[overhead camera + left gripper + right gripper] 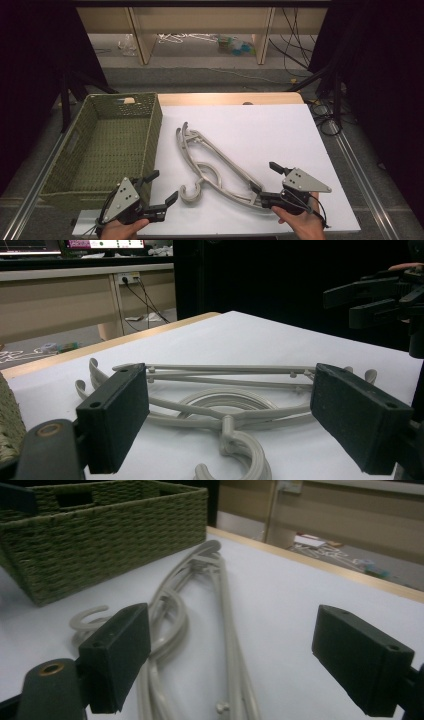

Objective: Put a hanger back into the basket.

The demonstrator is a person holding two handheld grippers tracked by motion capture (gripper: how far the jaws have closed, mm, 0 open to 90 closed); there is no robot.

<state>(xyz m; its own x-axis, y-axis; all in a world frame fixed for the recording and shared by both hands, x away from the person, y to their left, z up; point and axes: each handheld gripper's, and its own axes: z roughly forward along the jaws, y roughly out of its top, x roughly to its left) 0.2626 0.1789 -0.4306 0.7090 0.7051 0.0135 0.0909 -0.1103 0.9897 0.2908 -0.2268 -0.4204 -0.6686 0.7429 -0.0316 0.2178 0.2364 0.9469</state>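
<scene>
— Where are the hangers?
— A pale grey pair of hangers (215, 167) lies flat on the white surface (280, 135), between the two tools. Its hook curls just ahead of the left hand-held gripper (165, 187), whose jaws stand wide apart with nothing between them.
— And the other side?
— The right hand-held gripper (265, 180) also gapes wide. Its near jaw seems to touch the hangers' end, though the high view is too coarse to be sure.
— The basket?
— A green woven basket (150, 135) sits just beyond the left hand-held gripper, beside the hangers.
</scene>
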